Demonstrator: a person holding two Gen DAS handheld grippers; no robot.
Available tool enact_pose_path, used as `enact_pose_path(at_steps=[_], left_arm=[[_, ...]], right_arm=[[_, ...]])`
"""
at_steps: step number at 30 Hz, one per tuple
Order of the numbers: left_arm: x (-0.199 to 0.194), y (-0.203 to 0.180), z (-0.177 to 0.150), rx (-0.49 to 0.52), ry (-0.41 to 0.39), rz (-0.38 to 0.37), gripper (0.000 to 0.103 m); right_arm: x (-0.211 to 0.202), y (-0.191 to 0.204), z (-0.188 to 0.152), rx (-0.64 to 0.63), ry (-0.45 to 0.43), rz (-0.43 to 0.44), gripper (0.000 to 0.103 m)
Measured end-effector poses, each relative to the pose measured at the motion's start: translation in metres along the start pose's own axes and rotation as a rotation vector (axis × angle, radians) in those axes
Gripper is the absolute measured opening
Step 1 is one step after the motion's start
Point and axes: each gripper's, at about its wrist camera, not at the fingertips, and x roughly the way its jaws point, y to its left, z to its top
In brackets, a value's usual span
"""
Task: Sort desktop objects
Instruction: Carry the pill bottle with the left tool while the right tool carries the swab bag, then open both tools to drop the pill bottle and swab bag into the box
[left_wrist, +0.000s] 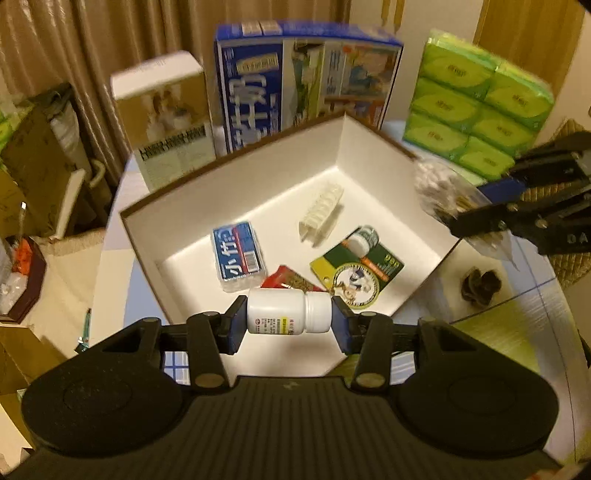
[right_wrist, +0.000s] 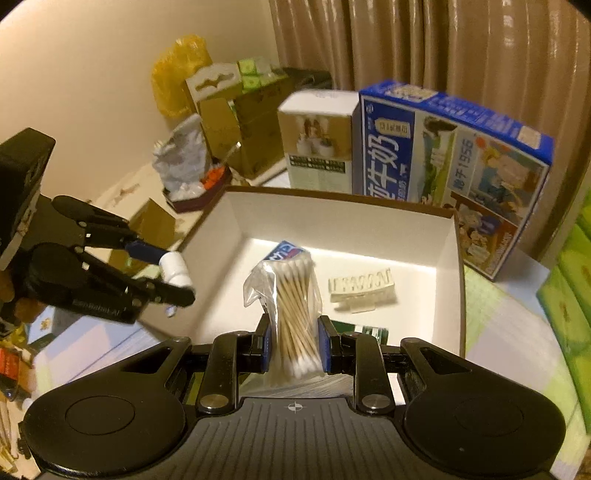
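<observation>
My left gripper (left_wrist: 289, 318) is shut on a white pill bottle (left_wrist: 288, 311), held sideways over the near rim of the open white box (left_wrist: 369, 147). My right gripper (right_wrist: 293, 345) is shut on a clear bag of cotton swabs (right_wrist: 293, 314), above the box's near edge (right_wrist: 332, 195). Inside the box lie a blue tissue pack (left_wrist: 239, 254), a cream hair clip (left_wrist: 320, 214), a green carded item (left_wrist: 358, 266) and a red packet (left_wrist: 290, 278). The right gripper (left_wrist: 480, 218) shows at the right of the left wrist view, the left gripper (right_wrist: 177, 275) at the left of the right wrist view.
Behind the white box stand a blue milk carton box (left_wrist: 306, 81) and a white-and-tan box (left_wrist: 166, 118). A green tissue multipack (left_wrist: 476, 103) sits at back right. A dark small object (left_wrist: 480, 286) lies on the table right of the box. Cartons and bags (right_wrist: 221, 110) crowd the floor.
</observation>
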Motion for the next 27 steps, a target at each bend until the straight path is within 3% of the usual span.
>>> enact_pose_path(at_steps=[13, 27], left_arm=[[0.086, 0.019, 0.01, 0.004, 0.185, -0.004, 0.042], [0.133, 0.012, -0.001, 0.136, 0.286, 0.052, 0.042]], right_arm=[[0.097, -0.03, 0.009, 0.133, 0.181, -0.01, 0.022], [0.13, -0.034, -0.002, 0.161, 0.263, -0.008, 0.022]])
